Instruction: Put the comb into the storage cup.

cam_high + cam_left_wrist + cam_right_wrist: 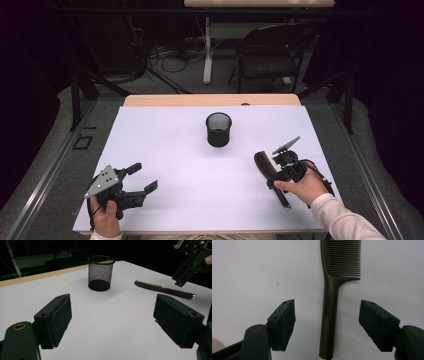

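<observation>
The long black plastic comb (329, 315) lies flat on the white table (165, 150), at the lower right of the high view. The right tool (327, 322) straddles its handle, jaws spread and clear of it. At lower left, the left tool (142, 180) rests spread and empty. A black mesh cup (218, 129) stands upright at centre.

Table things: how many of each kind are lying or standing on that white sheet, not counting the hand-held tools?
Comb: 1, black, lying flat
Mesh cup: 1, black, standing upright
Total: 2
</observation>
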A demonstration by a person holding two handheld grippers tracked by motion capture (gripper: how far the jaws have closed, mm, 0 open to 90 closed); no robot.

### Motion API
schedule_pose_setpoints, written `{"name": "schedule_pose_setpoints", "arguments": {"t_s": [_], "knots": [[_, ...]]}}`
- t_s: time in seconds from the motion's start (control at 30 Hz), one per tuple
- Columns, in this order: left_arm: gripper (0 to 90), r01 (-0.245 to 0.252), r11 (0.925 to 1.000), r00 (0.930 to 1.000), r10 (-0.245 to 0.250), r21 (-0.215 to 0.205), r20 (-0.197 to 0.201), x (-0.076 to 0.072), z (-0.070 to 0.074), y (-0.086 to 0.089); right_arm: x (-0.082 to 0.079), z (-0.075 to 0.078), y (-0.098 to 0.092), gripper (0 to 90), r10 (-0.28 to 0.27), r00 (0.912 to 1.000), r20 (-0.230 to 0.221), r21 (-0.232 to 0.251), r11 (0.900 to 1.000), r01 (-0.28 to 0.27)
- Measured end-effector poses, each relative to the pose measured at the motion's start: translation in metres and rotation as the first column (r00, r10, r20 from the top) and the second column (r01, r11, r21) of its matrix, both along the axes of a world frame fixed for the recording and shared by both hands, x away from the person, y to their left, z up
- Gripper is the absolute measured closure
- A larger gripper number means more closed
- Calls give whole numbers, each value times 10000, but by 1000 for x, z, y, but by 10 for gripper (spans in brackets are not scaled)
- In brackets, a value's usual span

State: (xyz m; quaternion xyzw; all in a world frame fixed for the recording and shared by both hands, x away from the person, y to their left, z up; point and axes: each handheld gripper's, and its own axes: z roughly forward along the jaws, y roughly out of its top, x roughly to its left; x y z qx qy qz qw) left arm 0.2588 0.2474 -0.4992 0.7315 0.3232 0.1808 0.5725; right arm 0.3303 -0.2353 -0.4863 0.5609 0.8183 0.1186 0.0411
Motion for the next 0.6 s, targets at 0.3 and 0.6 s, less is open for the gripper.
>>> {"name": "schedule_pose_setpoints", "arguments": {"t_s": [0.3, 0.6], "knots": [[154, 22, 10000, 10000, -21, 70, -28, 0, 0, 0, 2, -7, 3, 346, 150, 9995, -273, -345, 9993, -160], [154, 10, 10000, 10000, -9, 75, -38, 0, 0, 0, 3, -14, 10, 333, 159, 9995, -284, -503, 9986, -173]]}}
